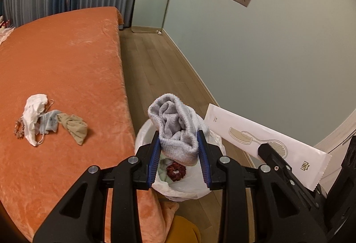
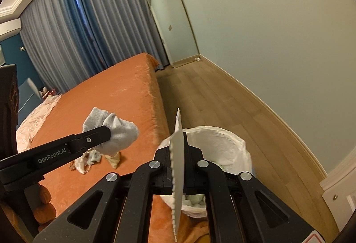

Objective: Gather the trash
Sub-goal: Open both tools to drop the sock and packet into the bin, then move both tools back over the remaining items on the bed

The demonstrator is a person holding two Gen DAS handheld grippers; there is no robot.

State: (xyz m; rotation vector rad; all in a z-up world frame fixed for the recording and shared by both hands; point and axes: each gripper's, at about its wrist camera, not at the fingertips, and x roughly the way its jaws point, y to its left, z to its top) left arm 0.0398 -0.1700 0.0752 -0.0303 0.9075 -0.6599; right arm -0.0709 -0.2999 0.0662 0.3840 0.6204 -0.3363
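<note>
My left gripper [image 1: 179,142] is shut on a grey sock [image 1: 175,125] and holds it above the white-lined trash bin [image 1: 191,185], which stands on the floor beside the bed. The sock also shows in the right wrist view [image 2: 115,131]. My right gripper [image 2: 178,149] is shut on a flat white comb packet [image 2: 178,167], seen edge-on over the bin [image 2: 222,142]; the packet's printed face shows in the left wrist view [image 1: 262,140]. A dark red scrunchie [image 1: 176,172] and pale scraps lie in the bin.
An orange bedspread [image 1: 62,60] holds a small pile: white crumpled tissue [image 1: 35,109], a pale blue mask [image 1: 50,124], an olive cloth [image 1: 75,128] and a brown scrunchie [image 1: 19,129]. Wood floor [image 1: 151,65], wall, leaning mirror [image 2: 171,25] and curtains lie beyond.
</note>
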